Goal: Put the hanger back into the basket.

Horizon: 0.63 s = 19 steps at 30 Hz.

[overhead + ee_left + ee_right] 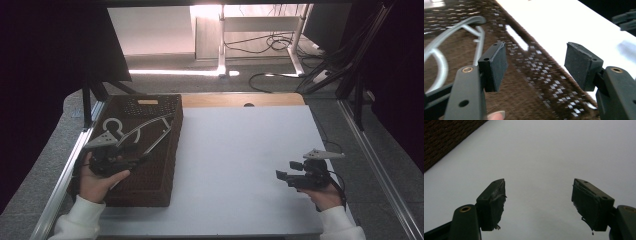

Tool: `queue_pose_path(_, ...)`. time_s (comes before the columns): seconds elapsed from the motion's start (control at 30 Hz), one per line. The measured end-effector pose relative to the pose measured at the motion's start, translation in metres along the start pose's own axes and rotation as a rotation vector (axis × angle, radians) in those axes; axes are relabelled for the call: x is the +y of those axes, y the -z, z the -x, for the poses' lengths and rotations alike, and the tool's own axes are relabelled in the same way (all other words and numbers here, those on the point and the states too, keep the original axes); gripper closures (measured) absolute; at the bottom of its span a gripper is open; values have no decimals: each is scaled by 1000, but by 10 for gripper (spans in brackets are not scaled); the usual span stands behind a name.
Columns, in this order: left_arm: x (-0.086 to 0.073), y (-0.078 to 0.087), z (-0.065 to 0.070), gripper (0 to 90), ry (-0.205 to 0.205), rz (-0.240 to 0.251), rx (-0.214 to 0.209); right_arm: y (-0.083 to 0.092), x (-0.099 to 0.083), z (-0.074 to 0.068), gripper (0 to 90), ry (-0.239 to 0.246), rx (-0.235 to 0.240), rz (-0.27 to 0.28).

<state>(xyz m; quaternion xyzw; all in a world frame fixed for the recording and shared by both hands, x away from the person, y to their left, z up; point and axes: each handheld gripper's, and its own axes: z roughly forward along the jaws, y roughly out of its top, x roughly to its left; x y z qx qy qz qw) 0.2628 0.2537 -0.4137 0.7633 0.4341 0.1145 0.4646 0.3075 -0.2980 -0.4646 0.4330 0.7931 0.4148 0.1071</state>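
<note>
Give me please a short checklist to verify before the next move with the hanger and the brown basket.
1. Left gripper jaws open, nothing between the pads: ok.
2. Hanger lies in the brown basket: ok.
3. Hanger lies fully below the basket rim: cannot tell.
4. Left gripper is above the basket, near its right rim: ok.
5. Right gripper open and empty over the white table: ok.
6. Right gripper is apart from the basket: ok.
</note>
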Motion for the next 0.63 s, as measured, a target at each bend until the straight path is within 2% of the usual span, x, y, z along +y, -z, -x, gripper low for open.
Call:
queue_pose_path(0.13,-3,-15,15,341,-6,-6,-40,-2,0,-1,267,20,7,-5)
queue_pose_path(0.23,-4,-22,20,339,-10,-19,-45,-3,0,-2,262,28,10,-11)
queue_pose_path(0.47,-7,-23,24,342,-16,-11,-27,-4,-1,-3,254,41,9,-21)
queue_pose_path(0.63,-8,-20,25,341,-19,13,-15,-5,-1,-5,235,60,8,-22)
